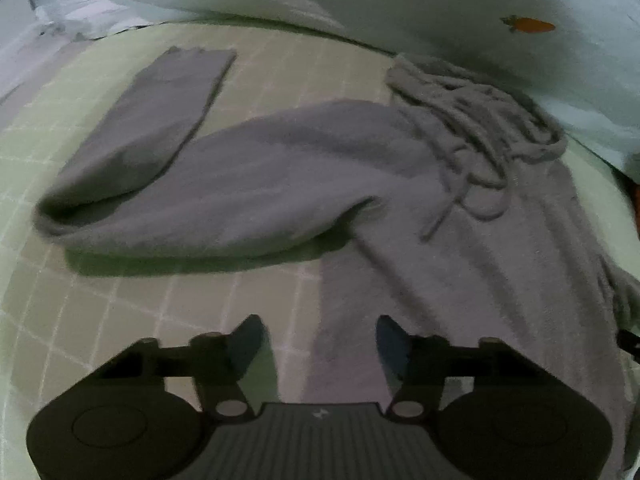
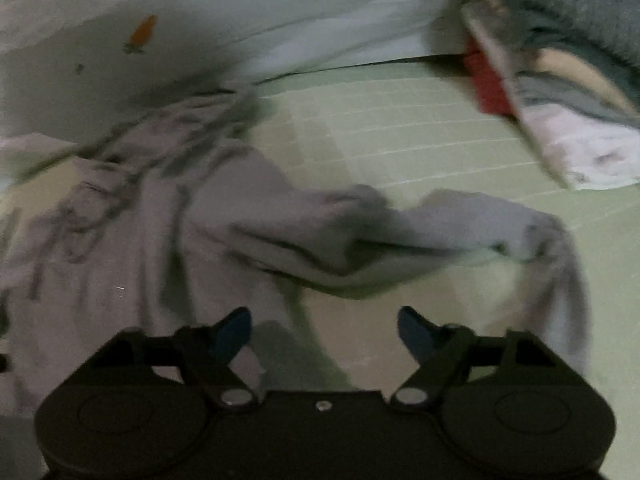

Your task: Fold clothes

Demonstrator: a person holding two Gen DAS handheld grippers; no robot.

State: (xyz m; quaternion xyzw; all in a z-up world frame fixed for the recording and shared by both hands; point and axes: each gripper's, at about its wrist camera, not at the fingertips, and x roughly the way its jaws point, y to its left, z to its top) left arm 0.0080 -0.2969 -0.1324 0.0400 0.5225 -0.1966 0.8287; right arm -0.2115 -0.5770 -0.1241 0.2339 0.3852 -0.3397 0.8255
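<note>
Pale green bedding [image 1: 132, 292] printed with a grid of thin white lines covered the whole work surface under dim light, and on it lay a pair of grey fleecy sweatpants [image 1: 304, 184] with a gathered waistband and drawstring [image 1: 472, 128] at the far right. One leg ran leftward and doubled back at a fold; the other came near, passing under the left gripper [image 1: 318, 344], whose blue-padded fingers stood apart with nothing pinched. From the right wrist view, blurred, the right gripper [image 2: 324, 332] also stood spread and empty above the bedding, with a crumpled leg of the sweatpants [image 2: 400, 232] lying just beyond it. Along the far edge rose a white quilt with small carrot prints [image 1: 528, 26]. At the far right sat a heap of mixed cloth, teal, cream and red [image 2: 560, 80].
</note>
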